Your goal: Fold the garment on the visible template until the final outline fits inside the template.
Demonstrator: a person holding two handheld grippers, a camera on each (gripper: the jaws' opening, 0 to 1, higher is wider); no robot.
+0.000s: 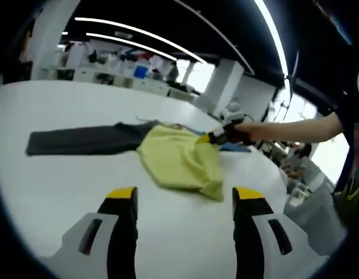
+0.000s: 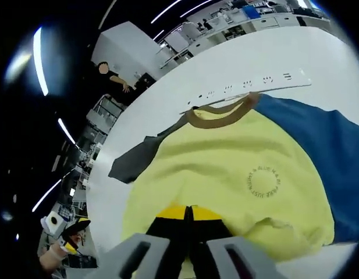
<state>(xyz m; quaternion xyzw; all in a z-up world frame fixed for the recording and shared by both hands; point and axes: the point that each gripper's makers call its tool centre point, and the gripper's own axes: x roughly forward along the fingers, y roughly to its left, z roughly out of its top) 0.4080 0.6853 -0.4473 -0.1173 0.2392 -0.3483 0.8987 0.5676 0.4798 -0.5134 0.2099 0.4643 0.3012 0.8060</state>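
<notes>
Right tool [image 2: 189, 213] is clamped on the yellow shirt [image 2: 226, 174] over a blue template [image 2: 324, 157]. Left tool [image 1: 184, 195] hangs agape, empty, above the bench [image 1: 63, 168].

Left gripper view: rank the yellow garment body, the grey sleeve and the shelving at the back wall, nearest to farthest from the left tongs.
1. Yellow garment body: just ahead of the left tongs, centre of the white table.
2. Grey sleeve: farther out, stretched to the left.
3. Shelving: beyond the table, at the back of the room.
</notes>
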